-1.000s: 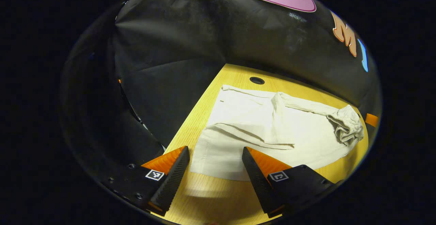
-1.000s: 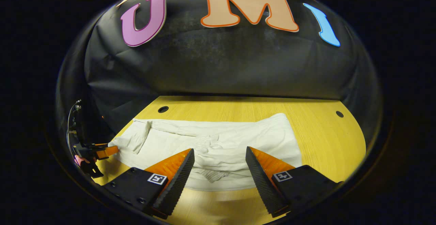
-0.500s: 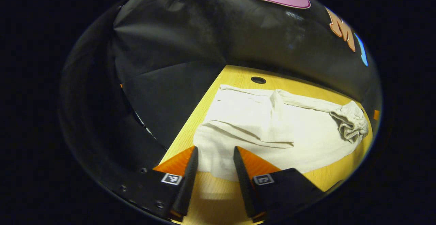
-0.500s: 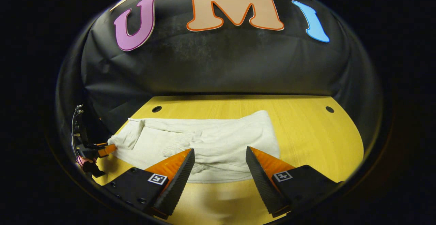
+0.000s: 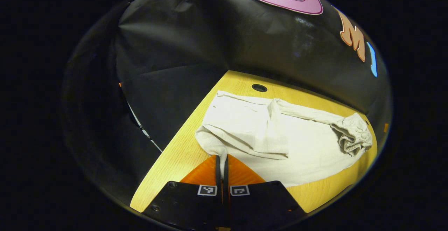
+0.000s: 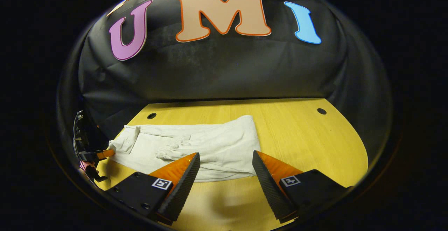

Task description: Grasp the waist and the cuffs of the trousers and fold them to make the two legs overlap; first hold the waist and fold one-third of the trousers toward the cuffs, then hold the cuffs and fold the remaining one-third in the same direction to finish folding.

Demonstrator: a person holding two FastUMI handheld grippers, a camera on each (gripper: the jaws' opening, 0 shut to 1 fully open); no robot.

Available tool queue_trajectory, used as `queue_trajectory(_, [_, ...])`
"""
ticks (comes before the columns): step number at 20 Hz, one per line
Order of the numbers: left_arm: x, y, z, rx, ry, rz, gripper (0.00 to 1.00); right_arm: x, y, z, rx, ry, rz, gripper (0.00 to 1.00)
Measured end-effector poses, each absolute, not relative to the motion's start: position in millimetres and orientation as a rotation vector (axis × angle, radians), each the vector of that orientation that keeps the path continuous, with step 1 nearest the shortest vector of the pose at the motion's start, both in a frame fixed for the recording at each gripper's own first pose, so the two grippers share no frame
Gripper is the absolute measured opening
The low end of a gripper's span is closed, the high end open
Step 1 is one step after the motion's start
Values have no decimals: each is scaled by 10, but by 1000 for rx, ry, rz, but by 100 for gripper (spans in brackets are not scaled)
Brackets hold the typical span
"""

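White trousers lie flat on the wooden table, with the gathered waistband folded back onto the legs. My left gripper is shut on the near cuff corner, and the cloth runs up into its closed fingers. In the right gripper view the trousers stretch leftward from a folded edge, with the waistband resting mid-cloth. My right gripper stands open just in front of the trousers' near edge, nothing between its fingers. The left gripper shows at the far left, pinching the cuff.
The table has bare wood to the right of the trousers. Round holes sit near its back edge. Black booth cloth closes off the back and left sides.
My left gripper closed from wide open onto the cuff corner. My right gripper stayed open and drew back and to the right, away from the folded waist.
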State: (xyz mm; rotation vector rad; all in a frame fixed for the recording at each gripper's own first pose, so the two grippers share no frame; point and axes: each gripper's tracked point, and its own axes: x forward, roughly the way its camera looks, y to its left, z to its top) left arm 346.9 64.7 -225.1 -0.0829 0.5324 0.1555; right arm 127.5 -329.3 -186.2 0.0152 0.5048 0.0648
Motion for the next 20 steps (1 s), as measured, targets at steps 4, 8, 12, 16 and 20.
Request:
queue_trajectory(4, [3430,379,-1998,-124,497,134,0,1206,-3504,-1799,6,494,34,93])
queue_trajectory(8, [3493,-73,-1644,-172,443,86,0,1013,-3686,-1763,6,500,33,93])
queue_trajectory(12, [3571,-648,-1258,-180,387,12,0,850,-3931,-1697,21,498,30,96])
queue_trajectory(16, [3682,-1383,-967,-194,342,-77,0,723,-4196,-1692,43,508,30,96])
queue_trajectory(20, [3734,-2122,-743,-184,318,-168,0,621,-4530,-1684,23,508,30,93])
